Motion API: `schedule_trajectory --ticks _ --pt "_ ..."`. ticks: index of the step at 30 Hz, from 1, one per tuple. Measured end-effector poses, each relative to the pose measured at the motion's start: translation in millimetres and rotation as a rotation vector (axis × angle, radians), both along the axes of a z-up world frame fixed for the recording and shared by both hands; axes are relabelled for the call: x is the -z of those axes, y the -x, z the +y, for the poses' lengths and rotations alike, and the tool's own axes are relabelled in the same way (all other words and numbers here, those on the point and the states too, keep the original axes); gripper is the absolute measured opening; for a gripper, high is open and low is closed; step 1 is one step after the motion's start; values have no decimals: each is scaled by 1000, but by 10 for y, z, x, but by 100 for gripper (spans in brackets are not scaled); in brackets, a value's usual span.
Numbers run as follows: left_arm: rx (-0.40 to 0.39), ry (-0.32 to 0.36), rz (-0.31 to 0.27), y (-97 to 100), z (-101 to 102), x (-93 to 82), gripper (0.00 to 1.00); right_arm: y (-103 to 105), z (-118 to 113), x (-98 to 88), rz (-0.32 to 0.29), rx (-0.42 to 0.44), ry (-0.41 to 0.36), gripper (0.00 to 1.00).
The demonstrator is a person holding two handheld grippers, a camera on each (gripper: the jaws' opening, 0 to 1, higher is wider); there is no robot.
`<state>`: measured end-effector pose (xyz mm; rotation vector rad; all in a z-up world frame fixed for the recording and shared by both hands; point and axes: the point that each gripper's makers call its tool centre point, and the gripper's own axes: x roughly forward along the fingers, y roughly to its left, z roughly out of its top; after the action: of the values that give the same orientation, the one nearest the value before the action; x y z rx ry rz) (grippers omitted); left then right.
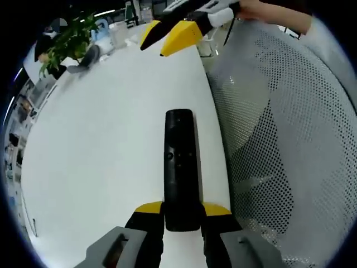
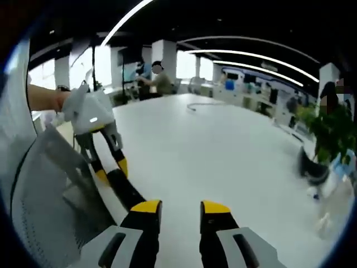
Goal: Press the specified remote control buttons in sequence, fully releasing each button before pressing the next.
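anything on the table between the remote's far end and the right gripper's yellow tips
No, in the left gripper view only bare white table lies between the remote and the right gripper.

The remote control (image 1: 181, 167) looks like smooth black plastic with a faint sheen; the table (image 1: 100, 145) is a smooth, matt white surface; the chair back (image 1: 290, 139) is grey perforated mesh; gripper jaw tips look like yellow plastic

This is an open-plan office. A long white worktop (image 2: 223, 151) fills the room's middle, with a mesh-backed office chair (image 1: 279, 134) just beside it and a potted plant (image 2: 332, 131) near its far edge. Beyond the worktop, rows of desks (image 2: 251, 95) sit under long ceiling light strips (image 2: 245, 53), with people seated there.
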<state>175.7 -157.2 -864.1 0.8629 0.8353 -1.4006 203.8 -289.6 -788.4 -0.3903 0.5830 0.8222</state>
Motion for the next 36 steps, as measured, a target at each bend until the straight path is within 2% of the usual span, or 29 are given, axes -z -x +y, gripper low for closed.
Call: schedule_trajectory --ticks 1,2,3,4,6,9,15,18,27,36 --pt "1 11 -1 1 0 -1 25 16 35 11 -11 -36 29 24" --pt "-10 56 0 4 7 -5 25 21 59 12 -25 -62 52 24" --pt "-19 76 4 5 13 -9 24 30 67 24 -26 -58 65 24" --pt "-17 92 1 4 20 -11 24 38 104 27 -39 -104 90 24" --pt "-24 127 3 2 32 -13 24 49 155 42 -31 -135 85 22" --pt "-21 144 5 1 28 -14 25 59 183 59 -19 -171 88 17" --pt "-7 134 7 3 10 -15 25 86 236 131 32 -255 94 8" --pt "-4 121 8 3 5 -14 25 136 270 195 65 -324 119 0" --pt "4 82 5 7 1 -10 25 274 390 421 157 -473 224 0" --pt "-3 73 6 5 3 -8 25 293 350 581 216 -504 283 0"
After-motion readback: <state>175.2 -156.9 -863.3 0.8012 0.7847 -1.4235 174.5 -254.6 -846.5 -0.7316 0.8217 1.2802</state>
